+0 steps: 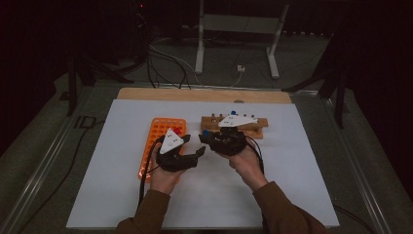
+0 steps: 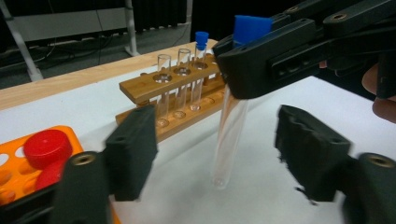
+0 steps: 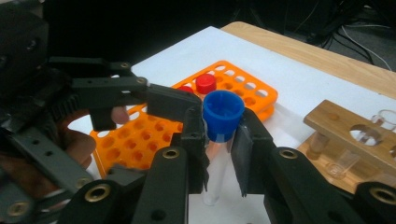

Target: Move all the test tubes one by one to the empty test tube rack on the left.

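High view has both your hands meeting mid-table over the white mat [image 1: 272,195], your left gripper [image 1: 197,155] facing your right gripper [image 1: 208,138]. Your right gripper's jaws are clamped on a clear test tube with a blue cap [image 3: 223,110], gripping it just under the cap; the tube [image 2: 229,135] hangs upright, and I can't tell whether its rounded bottom rests on the mat. Your left gripper's jaws stand about half open, one on each side of the tube's lower half, neither pad touching the glass. Behind the tube sits the wooden rack [image 2: 154,88], holding two open tubes and one blue-capped tube [image 2: 201,70]. Off to your left lies the orange rack [image 3: 247,95] with two red-capped tubes [image 3: 204,84] standing in it, close beside your left gripper.
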Demonstrator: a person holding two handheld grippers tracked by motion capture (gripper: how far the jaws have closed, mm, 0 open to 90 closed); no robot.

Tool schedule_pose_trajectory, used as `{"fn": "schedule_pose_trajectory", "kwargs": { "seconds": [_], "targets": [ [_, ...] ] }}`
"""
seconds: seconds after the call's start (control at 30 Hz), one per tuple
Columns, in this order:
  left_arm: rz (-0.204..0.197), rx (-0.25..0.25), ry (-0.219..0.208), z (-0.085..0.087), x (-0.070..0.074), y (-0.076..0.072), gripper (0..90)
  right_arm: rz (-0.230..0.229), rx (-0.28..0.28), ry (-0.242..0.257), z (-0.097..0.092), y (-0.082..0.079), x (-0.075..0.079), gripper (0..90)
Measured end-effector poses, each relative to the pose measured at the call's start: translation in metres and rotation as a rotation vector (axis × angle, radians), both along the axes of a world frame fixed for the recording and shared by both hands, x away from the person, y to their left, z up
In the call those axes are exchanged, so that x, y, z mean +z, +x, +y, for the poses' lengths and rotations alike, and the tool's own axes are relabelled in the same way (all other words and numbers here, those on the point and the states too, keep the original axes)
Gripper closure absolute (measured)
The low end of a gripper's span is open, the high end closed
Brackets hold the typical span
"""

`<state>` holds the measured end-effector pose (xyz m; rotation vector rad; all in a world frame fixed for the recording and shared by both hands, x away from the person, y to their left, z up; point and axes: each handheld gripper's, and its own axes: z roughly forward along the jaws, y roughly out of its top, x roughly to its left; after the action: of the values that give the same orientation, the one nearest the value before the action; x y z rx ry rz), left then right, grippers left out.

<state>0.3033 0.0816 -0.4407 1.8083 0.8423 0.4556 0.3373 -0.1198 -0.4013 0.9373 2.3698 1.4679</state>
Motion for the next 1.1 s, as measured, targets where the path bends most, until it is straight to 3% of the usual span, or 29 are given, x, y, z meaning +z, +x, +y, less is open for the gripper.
{"fn": "schedule_pose_trajectory", "kwargs": {
  "seconds": [0.6,0.73,0.97,1.1],
  "targets": [
    [0.037,-0.053,-0.015,-0.002,-0.005,0.001,74.6,0.000,0.056,-0.010,0.009,-0.006,-0.002,76.0],
    [0.030,-0.055,-0.012,-0.002,-0.005,0.000,75.9,-0.002,0.064,-0.011,0.009,-0.006,-0.001,75.5],
    [0.038,-0.023,-0.020,0.008,-0.005,0.001,77.2,-0.013,0.089,0.026,0.004,-0.007,0.001,62.2],
    [0.034,-0.002,-0.020,0.017,-0.006,0.000,77.4,-0.011,0.075,0.046,-0.002,-0.005,0.002,48.7]
  ]
}}
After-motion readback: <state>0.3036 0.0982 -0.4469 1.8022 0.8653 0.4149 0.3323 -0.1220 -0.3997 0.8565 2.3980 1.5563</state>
